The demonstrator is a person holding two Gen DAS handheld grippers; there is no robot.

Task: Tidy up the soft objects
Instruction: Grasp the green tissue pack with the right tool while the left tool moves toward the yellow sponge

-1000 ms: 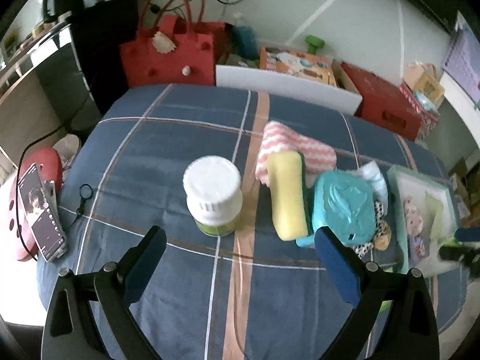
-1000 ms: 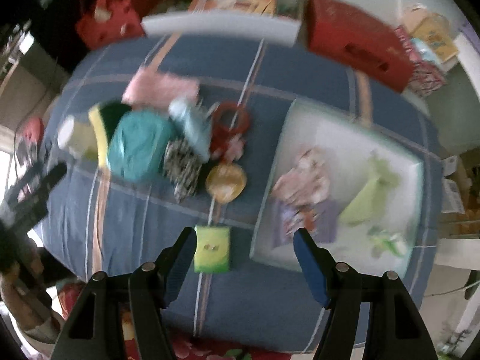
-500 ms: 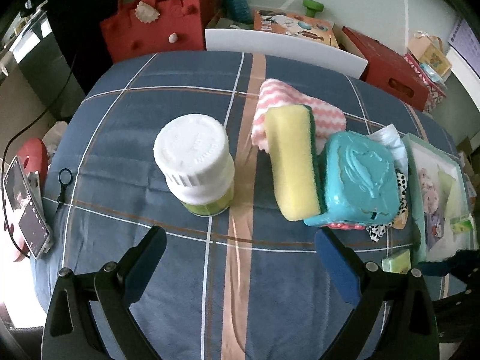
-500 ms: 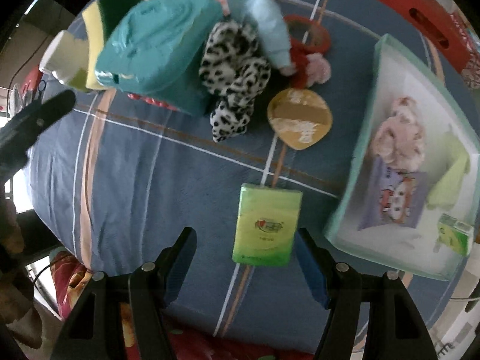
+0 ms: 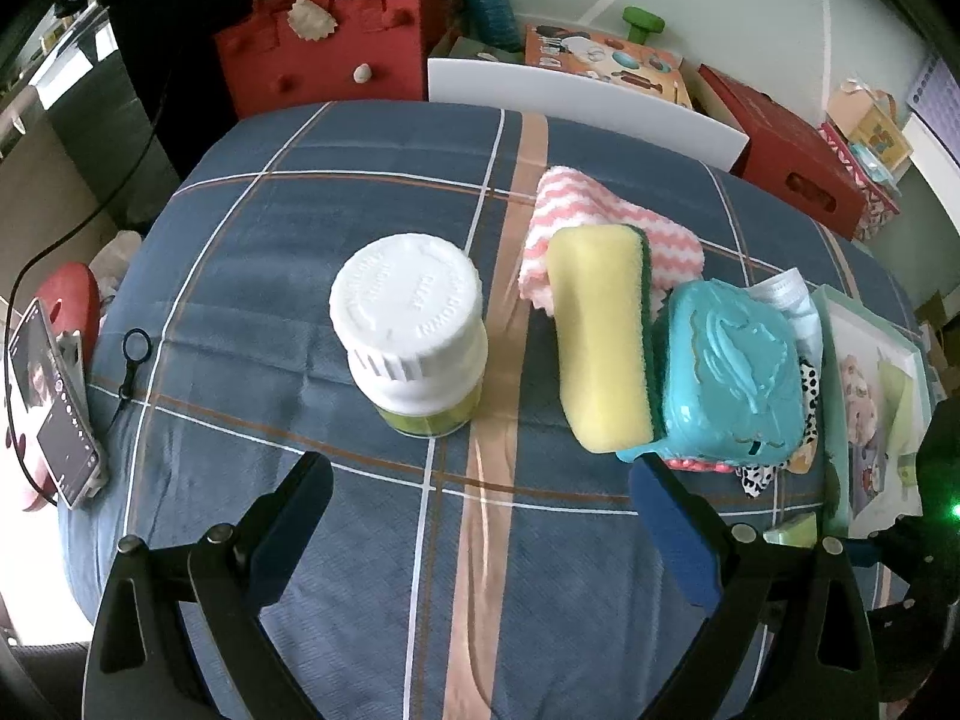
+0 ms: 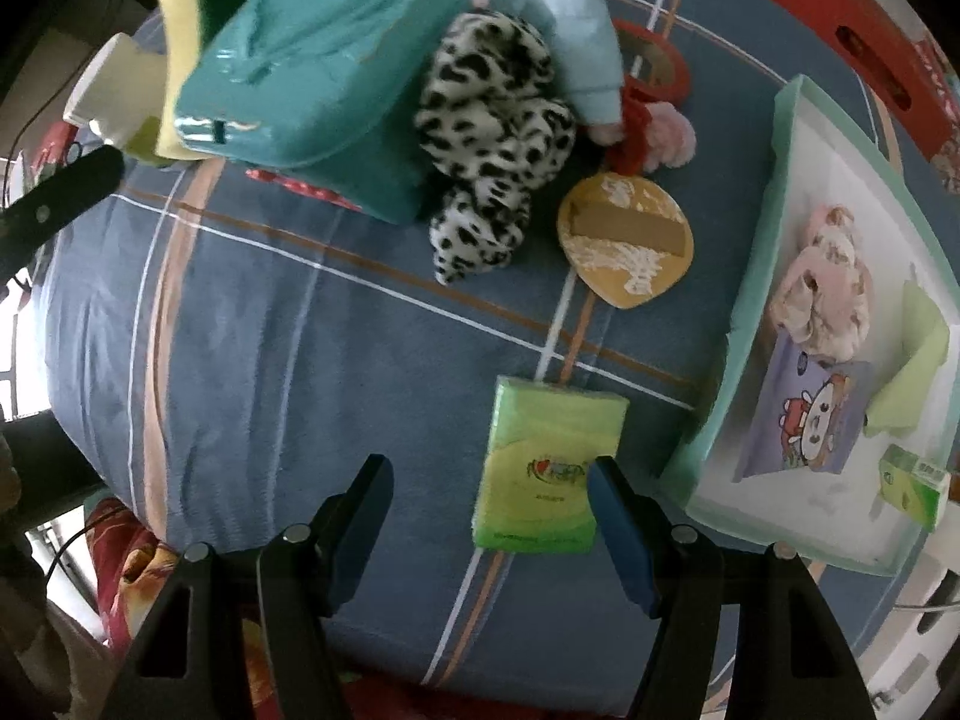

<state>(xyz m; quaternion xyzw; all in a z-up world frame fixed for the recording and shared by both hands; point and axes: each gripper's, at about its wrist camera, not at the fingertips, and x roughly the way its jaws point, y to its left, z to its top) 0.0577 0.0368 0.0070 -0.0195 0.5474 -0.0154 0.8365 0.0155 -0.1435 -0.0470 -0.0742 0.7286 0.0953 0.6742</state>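
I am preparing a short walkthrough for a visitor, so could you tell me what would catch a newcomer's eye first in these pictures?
Probably the teal case in the cluttered middle of the blue plaid cloth, with a yellow sponge leaning against it and a white-lidded jar standing beside. Next, the green tissue pack lying flat just ahead of the open right claw, next to the pale tray that already holds soft items.

A: What colours are on the desk (image 5: 372,540)?
B: Navy cloth, white and tan checks. A yellow sponge (image 5: 600,336), teal box (image 5: 729,372), pink zigzag towel (image 5: 606,210).
A: Patterns?
B: Leopard-spotted fabric (image 6: 492,138); green tissue pack (image 6: 549,468).
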